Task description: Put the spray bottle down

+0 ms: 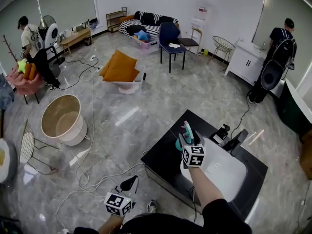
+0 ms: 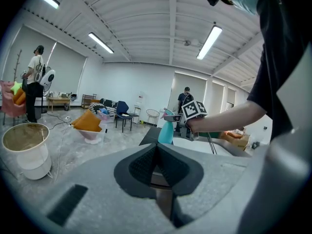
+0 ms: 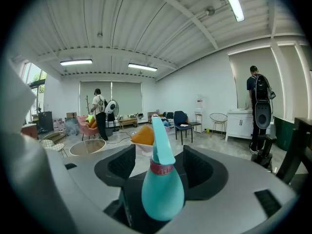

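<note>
A teal spray bottle (image 1: 186, 133) with a pink collar stands upright on the black counter (image 1: 163, 156), just left of the white sink (image 1: 229, 175). My right gripper (image 1: 187, 141) sits around it from behind. In the right gripper view the bottle (image 3: 162, 191) stands between the two dark pads (image 3: 120, 165), with a gap on each side, so the right gripper (image 3: 160, 165) is open. The left gripper view shows the bottle (image 2: 166, 130) beside the right gripper (image 2: 189, 123). My left gripper (image 1: 128, 184) hangs low beside the counter; its jaws (image 2: 157, 152) meet with nothing between them.
A black device (image 1: 222, 133) lies on the counter's far side. On the floor to the left are loose cables (image 1: 92, 179), a round white tub (image 1: 62, 118) and a wire chair (image 1: 29, 150). A person (image 1: 273, 67) stands at the far right by a white cabinet.
</note>
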A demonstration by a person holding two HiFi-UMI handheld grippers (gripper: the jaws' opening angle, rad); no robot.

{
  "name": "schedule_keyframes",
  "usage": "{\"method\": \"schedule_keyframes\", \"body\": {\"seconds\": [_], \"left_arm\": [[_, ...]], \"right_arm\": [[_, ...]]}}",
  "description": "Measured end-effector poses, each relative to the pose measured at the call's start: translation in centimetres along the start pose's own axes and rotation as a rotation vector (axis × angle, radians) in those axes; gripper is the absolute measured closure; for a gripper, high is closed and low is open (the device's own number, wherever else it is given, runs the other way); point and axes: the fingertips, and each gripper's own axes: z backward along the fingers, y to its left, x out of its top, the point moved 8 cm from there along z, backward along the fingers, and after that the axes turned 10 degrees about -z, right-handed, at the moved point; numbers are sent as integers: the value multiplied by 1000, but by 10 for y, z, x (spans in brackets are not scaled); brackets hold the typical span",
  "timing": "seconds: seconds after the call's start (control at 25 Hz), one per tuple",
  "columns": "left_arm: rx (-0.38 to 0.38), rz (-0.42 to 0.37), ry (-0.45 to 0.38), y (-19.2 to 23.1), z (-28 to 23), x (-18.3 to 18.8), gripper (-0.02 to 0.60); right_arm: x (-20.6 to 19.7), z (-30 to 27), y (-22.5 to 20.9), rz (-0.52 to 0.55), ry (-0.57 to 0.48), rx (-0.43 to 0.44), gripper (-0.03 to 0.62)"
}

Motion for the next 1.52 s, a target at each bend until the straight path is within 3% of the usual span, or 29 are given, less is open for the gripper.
{"method": "schedule_keyframes", "body": {"seconds": [0.52,0.84,1.12,1.52], "left_arm": [[-23,-20,-26,-57,5,8,571],[-35,-29,-46,-103,19,10,571],[-22,-31,-49,-138,33,8,571],[1,-20,-67,-201,50,4,571]], "right_arm": [[-3,82,12,6,-32,109,310],[-4,152,20,31,-57,160,406],[-11,213,21,15,-85,215,588],[-42,297,6,-57,-36,292,594]]}}
